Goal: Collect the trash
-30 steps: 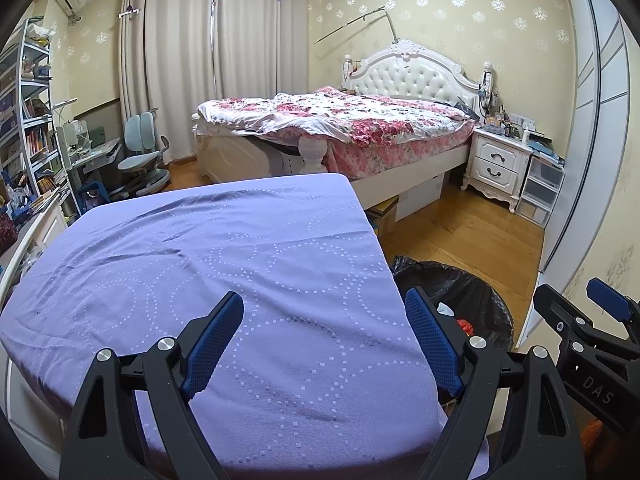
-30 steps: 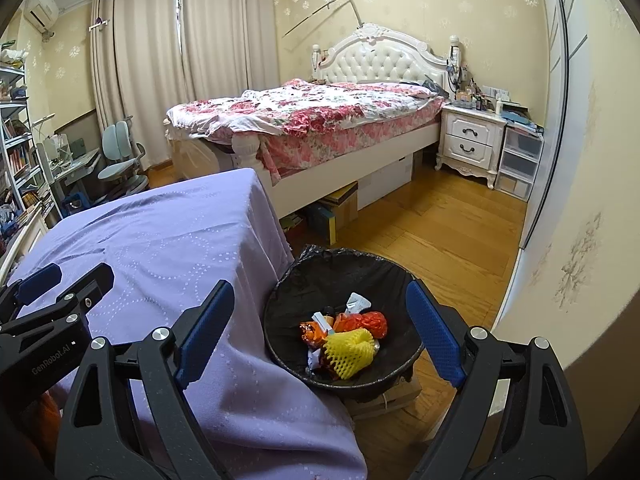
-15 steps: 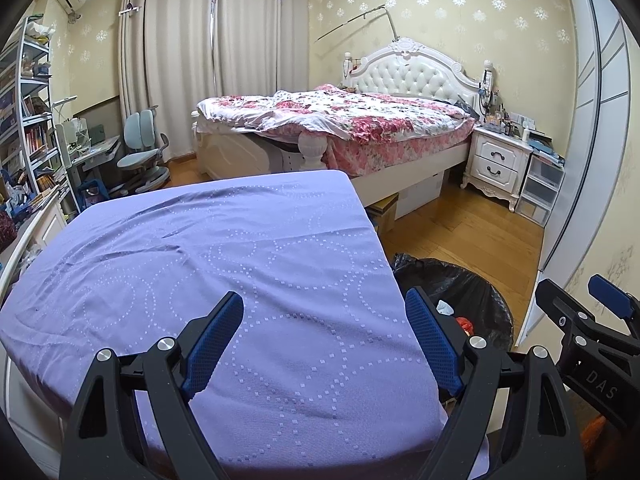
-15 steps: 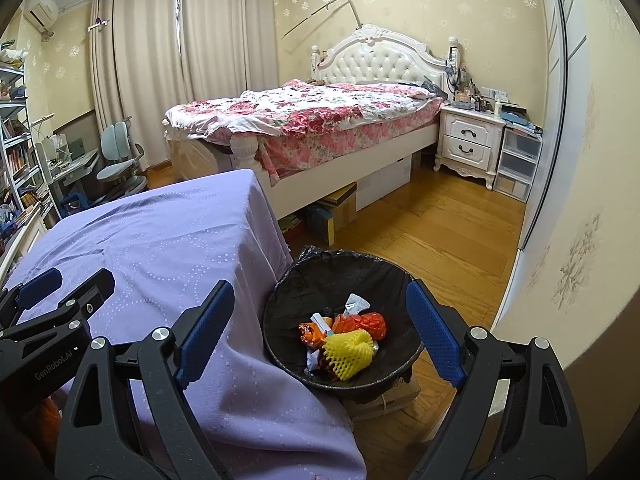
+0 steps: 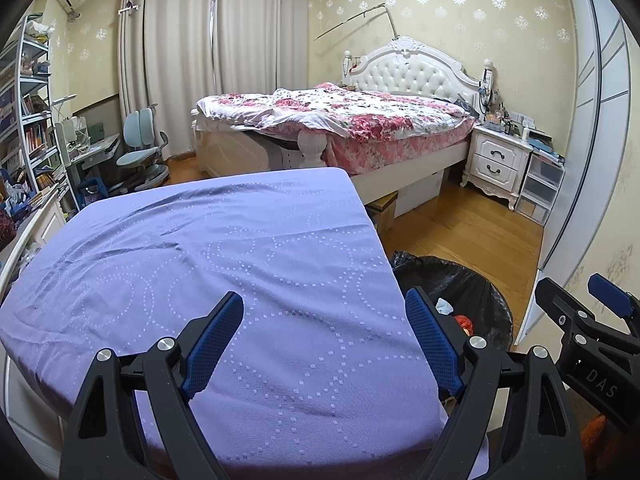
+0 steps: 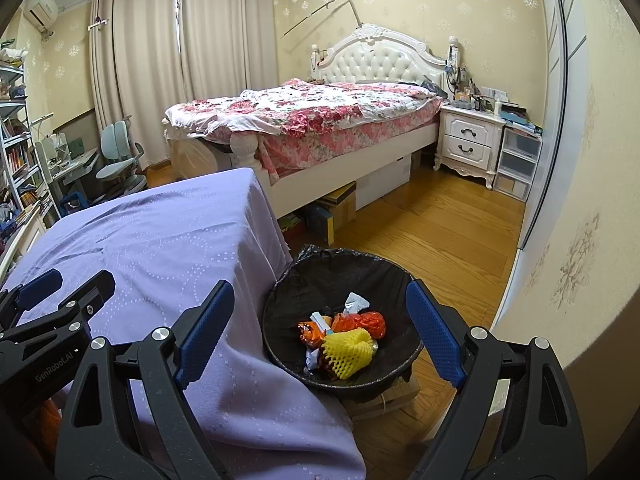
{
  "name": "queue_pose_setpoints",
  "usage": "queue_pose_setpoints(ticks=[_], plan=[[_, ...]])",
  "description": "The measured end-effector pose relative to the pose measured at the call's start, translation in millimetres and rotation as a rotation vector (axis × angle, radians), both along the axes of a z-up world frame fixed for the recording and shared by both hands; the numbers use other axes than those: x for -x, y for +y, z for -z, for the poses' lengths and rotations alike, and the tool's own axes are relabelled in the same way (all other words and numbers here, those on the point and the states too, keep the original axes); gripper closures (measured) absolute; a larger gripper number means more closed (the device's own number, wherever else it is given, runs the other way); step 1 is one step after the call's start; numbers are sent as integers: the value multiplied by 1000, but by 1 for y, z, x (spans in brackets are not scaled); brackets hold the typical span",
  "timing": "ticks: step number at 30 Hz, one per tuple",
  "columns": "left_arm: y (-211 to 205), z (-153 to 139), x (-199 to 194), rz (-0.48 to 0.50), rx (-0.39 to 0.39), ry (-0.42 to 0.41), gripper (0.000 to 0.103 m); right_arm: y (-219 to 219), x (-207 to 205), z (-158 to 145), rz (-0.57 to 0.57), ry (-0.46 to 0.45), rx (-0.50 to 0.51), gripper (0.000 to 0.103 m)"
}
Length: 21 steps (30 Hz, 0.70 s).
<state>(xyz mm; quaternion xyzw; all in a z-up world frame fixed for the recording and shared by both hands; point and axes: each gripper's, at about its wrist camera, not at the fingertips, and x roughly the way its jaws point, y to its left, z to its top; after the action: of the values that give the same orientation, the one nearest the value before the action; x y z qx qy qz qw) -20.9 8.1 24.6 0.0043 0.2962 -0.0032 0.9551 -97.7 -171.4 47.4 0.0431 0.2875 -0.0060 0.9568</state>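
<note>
While the left gripper (image 5: 324, 340) hangs wide open and empty over the bare purple cloth (image 5: 224, 264) at the left, no trash shows on that surface, so a needless close there could pinch and drag the fabric. Further right, the right gripper (image 6: 320, 336) is equally wide and empty above the black-lined bin (image 6: 340, 384), where the collected trash (image 6: 340, 340) lies; dipping low could snag the liner or tip the bin.
</note>
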Motion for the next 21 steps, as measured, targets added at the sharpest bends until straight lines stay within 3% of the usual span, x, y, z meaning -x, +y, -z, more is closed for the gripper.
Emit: queue_pose_setpoints(ticks=[21], plan=[[2, -2, -1, 0, 1, 1, 20, 0, 0, 0, 1, 0, 1, 17]])
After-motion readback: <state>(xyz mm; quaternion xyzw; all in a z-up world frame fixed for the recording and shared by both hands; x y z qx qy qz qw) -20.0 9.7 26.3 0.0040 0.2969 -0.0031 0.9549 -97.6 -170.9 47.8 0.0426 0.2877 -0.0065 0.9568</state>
